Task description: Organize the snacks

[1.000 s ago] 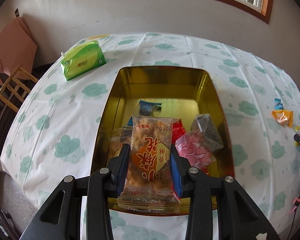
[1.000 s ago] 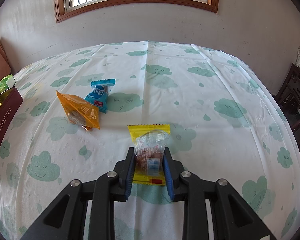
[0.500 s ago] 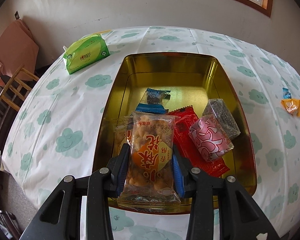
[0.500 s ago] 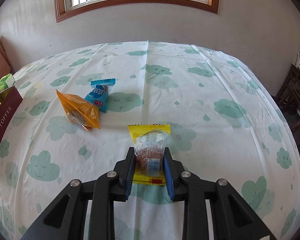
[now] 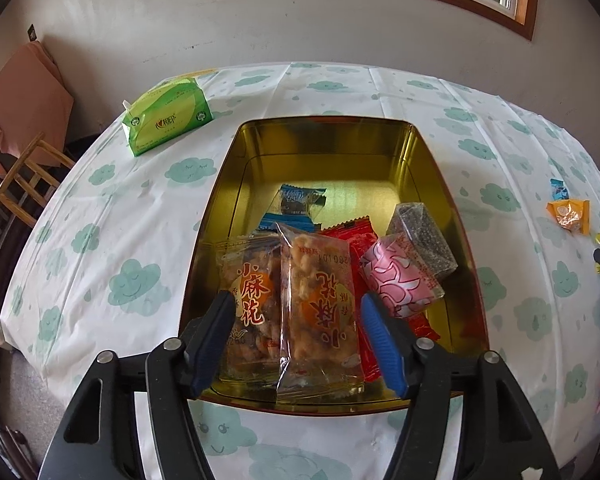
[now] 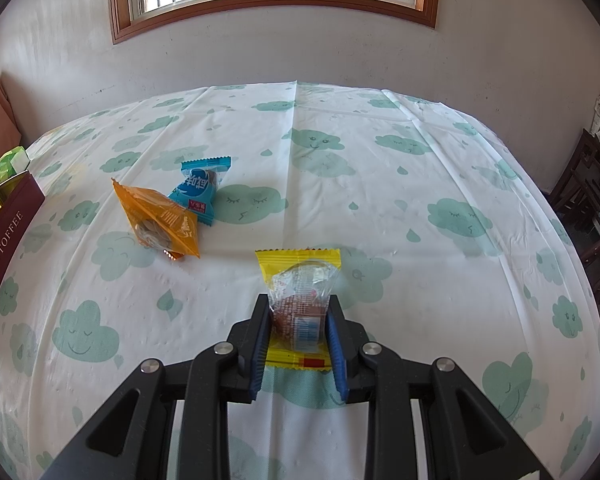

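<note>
Left gripper [image 5: 296, 312] hung over the near end of the gold tin [image 5: 428, 160]; jaws had just been opening and stood apart w/ the clear fried-twist packet [image 5: 320, 308] between them, pads clear of both its edges, so released; packet was see-through film w/ an orange label and red characters, golden-brown twists inside, print upside down to the camera; it lay in the tin's near end, overlapping a second, matching twist packet [image 5: 252, 292] on its left. Right of it a red wrapper [image 5: 356, 248] lay flat, partly under a pink-and-white patterned packet [image 5: 396, 276]; a clear packet of dark seeds [image 5: 424, 232] leaned by the tin's right wall; a blue candy wrapper [image 5: 296, 200] sat nearer the middle; far half of the tin floor bare metal. Green tissue pack [image 5: 168, 120] lay on the cloud-print tablecloth [image 5: 140, 240], left of the tin & apart from it.

Right gripper [image 6: 298, 320] was clenched on a yellow-edged snack packet [image 6: 300, 280]; clear window showed a brown piece; blue pads pressed both sides; packet's lower edge sat at the cloth. Further off on the cloth: an orange snack packet [image 6: 160, 220] touching a blue candy packet [image 6: 200, 188]; both well apart from the right gripper. Tin's maroon outer wall at the left edge read "TOFFEE".
</note>
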Action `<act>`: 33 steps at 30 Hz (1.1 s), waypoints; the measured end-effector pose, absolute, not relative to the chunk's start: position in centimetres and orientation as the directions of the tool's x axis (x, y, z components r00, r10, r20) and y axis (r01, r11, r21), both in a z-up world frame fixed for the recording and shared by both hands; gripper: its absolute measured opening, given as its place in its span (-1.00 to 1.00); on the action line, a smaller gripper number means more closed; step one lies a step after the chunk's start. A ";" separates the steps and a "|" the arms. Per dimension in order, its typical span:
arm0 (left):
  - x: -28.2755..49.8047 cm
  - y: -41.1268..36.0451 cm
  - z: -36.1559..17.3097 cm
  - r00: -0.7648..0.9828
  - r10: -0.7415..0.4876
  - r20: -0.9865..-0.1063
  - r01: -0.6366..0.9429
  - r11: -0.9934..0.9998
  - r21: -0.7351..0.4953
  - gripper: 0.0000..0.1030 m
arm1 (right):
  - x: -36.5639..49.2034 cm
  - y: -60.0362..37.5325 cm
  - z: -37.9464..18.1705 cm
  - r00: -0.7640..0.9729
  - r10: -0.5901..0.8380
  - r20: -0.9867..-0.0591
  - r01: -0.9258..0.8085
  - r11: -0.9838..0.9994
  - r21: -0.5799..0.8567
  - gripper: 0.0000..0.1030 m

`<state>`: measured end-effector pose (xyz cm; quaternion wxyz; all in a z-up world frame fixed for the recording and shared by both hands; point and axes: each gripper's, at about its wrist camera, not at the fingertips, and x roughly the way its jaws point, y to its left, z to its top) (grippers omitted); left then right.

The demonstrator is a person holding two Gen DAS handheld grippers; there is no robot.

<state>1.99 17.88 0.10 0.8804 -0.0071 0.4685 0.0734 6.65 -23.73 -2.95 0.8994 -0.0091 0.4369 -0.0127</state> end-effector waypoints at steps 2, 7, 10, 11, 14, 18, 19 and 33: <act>1.8 17.8 0.5 0.564 0.127 -0.816 -0.137 0.989 0.059 0.34 | 6.6 -23.7 -3.0 0.618 -0.037 -0.785 0.017 0.999 -0.034 -0.46; 1.5 17.5 1.1 0.583 0.140 -0.800 -0.142 0.987 0.068 0.49 | 6.5 -23.8 -2.9 0.618 -0.048 -0.785 0.034 0.999 -0.034 -0.50; 1.5 17.5 1.0 0.583 0.140 -0.800 -0.146 0.987 0.067 0.52 | 6.4 -23.7 -2.9 0.616 -0.060 -0.786 0.054 0.998 -0.034 -0.50; 1.5 17.5 1.0 0.581 0.139 -0.802 -0.147 0.987 0.064 0.55 | 6.4 -23.7 -2.9 0.614 -0.063 -0.786 0.060 0.998 -0.033 -0.51; 1.4 17.6 0.8 0.581 0.127 -0.804 -0.150 0.988 0.047 0.67 | 6.2 -23.4 -2.8 0.606 -0.064 -0.793 0.071 0.997 -0.025 -0.51; 1.2 17.7 0.8 0.590 0.123 -0.798 -0.157 0.987 0.035 0.77 | 5.4 -22.5 -2.5 0.595 -0.043 -0.803 0.060 0.998 -0.009 -0.51; 1.1 17.7 0.8 0.594 0.121 -0.796 -0.160 0.987 0.031 0.82 | 5.0 -22.2 -2.3 0.596 -0.033 -0.803 0.054 0.999 -0.001 -0.51; -0.3 20.3 2.5 0.641 0.135 -0.755 -0.246 0.969 -0.036 0.98 | 2.3 -11.2 0.6 0.574 0.193 -0.796 -0.196 0.976 0.095 -0.51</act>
